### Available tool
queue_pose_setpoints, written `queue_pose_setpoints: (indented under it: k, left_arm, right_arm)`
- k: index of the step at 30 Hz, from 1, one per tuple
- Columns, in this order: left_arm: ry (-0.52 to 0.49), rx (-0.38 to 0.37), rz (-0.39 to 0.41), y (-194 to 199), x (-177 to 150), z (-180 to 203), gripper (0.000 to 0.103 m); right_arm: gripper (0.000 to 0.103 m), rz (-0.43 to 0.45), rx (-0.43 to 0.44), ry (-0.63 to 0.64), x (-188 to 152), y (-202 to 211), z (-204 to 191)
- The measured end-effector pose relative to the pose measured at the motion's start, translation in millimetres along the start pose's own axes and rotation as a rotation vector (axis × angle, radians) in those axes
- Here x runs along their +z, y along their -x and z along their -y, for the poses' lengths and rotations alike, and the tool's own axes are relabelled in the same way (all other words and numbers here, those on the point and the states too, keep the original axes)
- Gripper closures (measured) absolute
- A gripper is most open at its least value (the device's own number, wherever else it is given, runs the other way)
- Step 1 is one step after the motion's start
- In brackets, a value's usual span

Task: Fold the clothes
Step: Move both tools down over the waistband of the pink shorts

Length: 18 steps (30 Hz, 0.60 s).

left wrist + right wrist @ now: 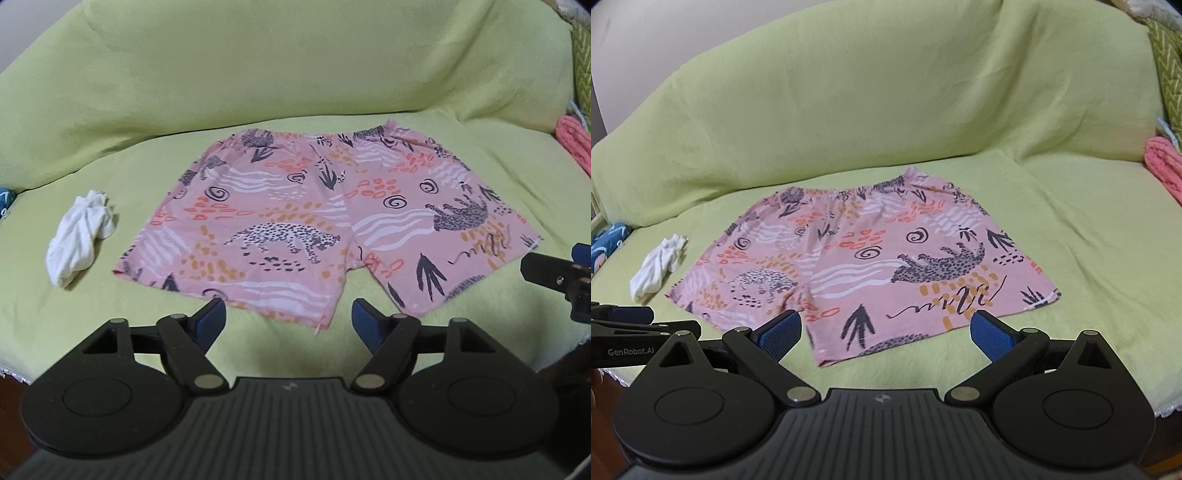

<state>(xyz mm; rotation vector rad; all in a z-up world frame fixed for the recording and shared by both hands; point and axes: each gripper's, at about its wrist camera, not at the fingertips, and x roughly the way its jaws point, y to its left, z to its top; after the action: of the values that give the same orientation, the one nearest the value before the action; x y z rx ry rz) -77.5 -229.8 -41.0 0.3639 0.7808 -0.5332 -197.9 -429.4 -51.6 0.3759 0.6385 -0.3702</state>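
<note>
Pink patterned shorts (pixel 314 221) lie spread flat on the green-covered sofa seat (pixel 498 192), waistband toward the backrest, leg hems toward me. They also show in the right wrist view (pixel 871 266). My left gripper (pixel 289 317) is open and empty, just in front of the left leg hem. My right gripper (pixel 886 328) is open and empty, over the right leg hem. The right gripper's tip shows at the right edge of the left wrist view (pixel 561 277). The left gripper's side shows at the left edge of the right wrist view (pixel 631 332).
A crumpled white cloth (pixel 79 236) lies left of the shorts; it also shows in the right wrist view (pixel 657 267). A coral knit item (pixel 1165 166) and a green patterned cushion (pixel 1167 74) sit at the right end. A blue patterned item (pixel 607 240) is at the left end.
</note>
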Motion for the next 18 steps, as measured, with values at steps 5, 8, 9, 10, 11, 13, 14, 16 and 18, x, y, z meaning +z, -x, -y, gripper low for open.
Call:
queue_pose_setpoints:
  k: [5,8,9,10,11,13,14,16,18]
  left_arm:
    - [0.004,0.034,0.026,-52,25,12,0.028]
    - [0.013,0.052,0.045,-88,53,20,0.019]
    - [0.013,0.06,0.05,-101,63,22,0.018]
    - [0.006,0.068,0.063,-112,74,24,0.018]
    - [-0.007,0.084,0.078,-123,84,28,0.017]
    - [-0.033,0.138,0.074,-141,102,36,0.015]
    - [-0.042,0.154,0.062,-148,110,38,0.015]
    - [-0.056,0.169,0.009,-156,121,40,0.015]
    - [-0.048,0.177,-0.056,-159,131,40,0.014]
  right_arm:
    - [0.002,-0.016,0.013,0.003,11,-36,16]
    - [0.002,-0.02,0.06,0.003,33,-75,40]
    - [0.002,-0.035,0.076,0.011,42,-90,47]
    - [0.0,-0.06,0.088,0.025,52,-106,54]
    - [0.0,-0.078,0.099,0.04,61,-119,59]
    - [0.0,-0.111,0.123,0.06,79,-146,66]
    - [0.0,-0.127,0.135,0.07,89,-159,70]
    - [0.0,-0.185,0.148,0.067,104,-177,72]
    - [0.0,-0.244,0.156,0.073,120,-190,73]
